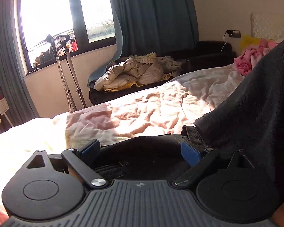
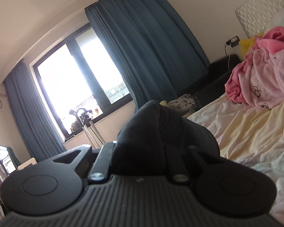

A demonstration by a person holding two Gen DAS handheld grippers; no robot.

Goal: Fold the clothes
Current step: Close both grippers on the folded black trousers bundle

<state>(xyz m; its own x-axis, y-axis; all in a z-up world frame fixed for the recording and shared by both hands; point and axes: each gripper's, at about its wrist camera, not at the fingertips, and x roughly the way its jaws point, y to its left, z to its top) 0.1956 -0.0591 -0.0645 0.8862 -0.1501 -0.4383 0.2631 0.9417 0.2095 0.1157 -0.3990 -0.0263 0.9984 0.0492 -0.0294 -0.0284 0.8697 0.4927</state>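
Note:
A black garment [image 1: 255, 94] rises steeply at the right of the left wrist view, and its lower part spreads over the bed in front of my left gripper [image 1: 141, 149]. That gripper is open, its blue pads [image 1: 191, 152] wide apart with black cloth lying between them. In the right wrist view the same black garment [image 2: 161, 123] is bunched in a mound over my right gripper [image 2: 151, 143]. Its finger arms converge under the cloth, so it is shut on the garment, with the tips hidden.
A wrinkled cream sheet [image 1: 142, 109] covers the bed. Pink clothes [image 2: 265, 75] are piled by the quilted headboard [image 2: 263, 9]. Beyond the bed a beige puffy jacket [image 1: 130, 73] lies on a dark sofa. A steamer stand [image 1: 66, 66] stands under the window with teal curtains [image 2: 151, 47].

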